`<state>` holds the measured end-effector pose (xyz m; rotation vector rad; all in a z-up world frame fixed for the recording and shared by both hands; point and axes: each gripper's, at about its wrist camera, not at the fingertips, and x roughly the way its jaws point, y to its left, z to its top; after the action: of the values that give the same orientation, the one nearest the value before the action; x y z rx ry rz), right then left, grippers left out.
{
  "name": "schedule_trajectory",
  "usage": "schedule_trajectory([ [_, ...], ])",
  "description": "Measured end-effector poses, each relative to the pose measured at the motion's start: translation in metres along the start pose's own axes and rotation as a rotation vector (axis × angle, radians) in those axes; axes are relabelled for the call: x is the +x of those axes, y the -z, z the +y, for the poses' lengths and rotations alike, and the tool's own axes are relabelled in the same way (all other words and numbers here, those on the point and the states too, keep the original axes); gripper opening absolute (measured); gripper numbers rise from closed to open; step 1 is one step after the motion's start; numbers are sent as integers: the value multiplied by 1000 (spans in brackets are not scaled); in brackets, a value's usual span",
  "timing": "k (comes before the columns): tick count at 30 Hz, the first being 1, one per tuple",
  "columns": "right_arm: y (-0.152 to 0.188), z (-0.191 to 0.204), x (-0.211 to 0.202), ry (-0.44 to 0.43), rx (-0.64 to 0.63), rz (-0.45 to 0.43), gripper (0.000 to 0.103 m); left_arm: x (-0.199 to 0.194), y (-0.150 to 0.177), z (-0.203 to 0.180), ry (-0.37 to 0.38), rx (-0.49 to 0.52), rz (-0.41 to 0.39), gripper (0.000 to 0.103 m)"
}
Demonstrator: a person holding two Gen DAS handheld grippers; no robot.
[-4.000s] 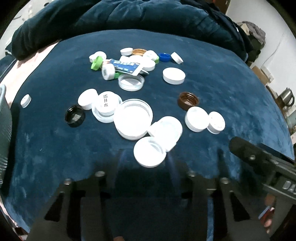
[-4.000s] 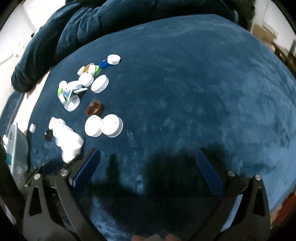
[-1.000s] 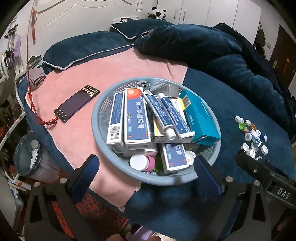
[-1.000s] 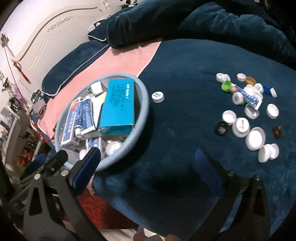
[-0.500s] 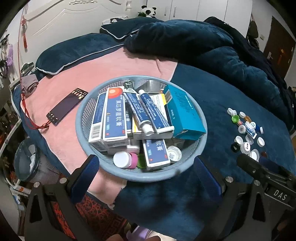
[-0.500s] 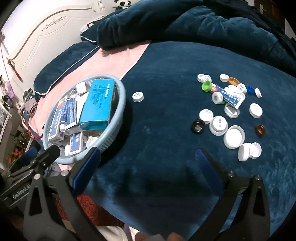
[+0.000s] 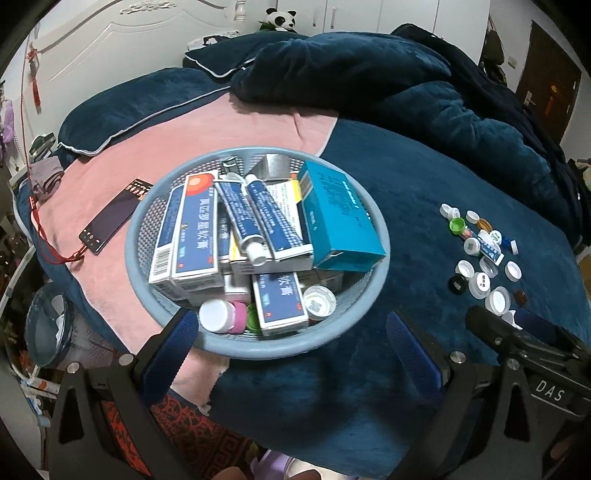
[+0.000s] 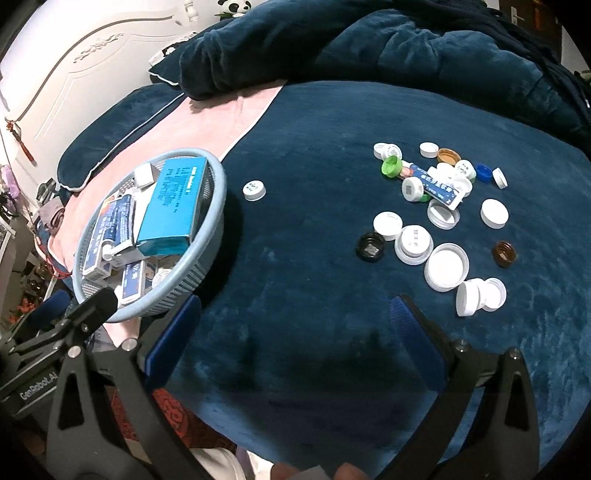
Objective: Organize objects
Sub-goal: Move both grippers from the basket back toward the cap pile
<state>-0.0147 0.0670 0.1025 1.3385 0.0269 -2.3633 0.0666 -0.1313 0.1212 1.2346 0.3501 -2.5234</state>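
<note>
Both my grippers, left (image 7: 291, 343) and right (image 8: 293, 328), gape wide, empty. I should pick one cap (image 8: 254, 190) squarely, then drop it over the basket (image 7: 380, 236).

The place was a bedroom in a home. A bed covered in a dark blue plush blanket (image 7: 424, 206) filled both views, with a pink sheet (image 7: 207, 129) spread at about ten o'clock and a rumpled blue duvet (image 7: 369, 74) heaped at twelve o'clock. Blue pillows (image 7: 122, 110) with pale piping lay against a white carved headboard (image 7: 122, 40) at eleven o'clock. A plush panda (image 7: 277, 19) sat at twelve o'clock before white wardrobe doors (image 7: 388, 14). A dark door (image 7: 546, 88) stood at two o'clock, and a phone (image 7: 114, 218) lay on the sheet at nine o'clock.
</note>
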Motion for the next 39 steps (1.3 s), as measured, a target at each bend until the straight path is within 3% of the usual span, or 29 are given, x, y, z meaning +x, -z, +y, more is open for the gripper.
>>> schedule_trajectory([
  [39,7,-32,-7,42,40,8,103,5,4,-30,8,70,25,102],
])
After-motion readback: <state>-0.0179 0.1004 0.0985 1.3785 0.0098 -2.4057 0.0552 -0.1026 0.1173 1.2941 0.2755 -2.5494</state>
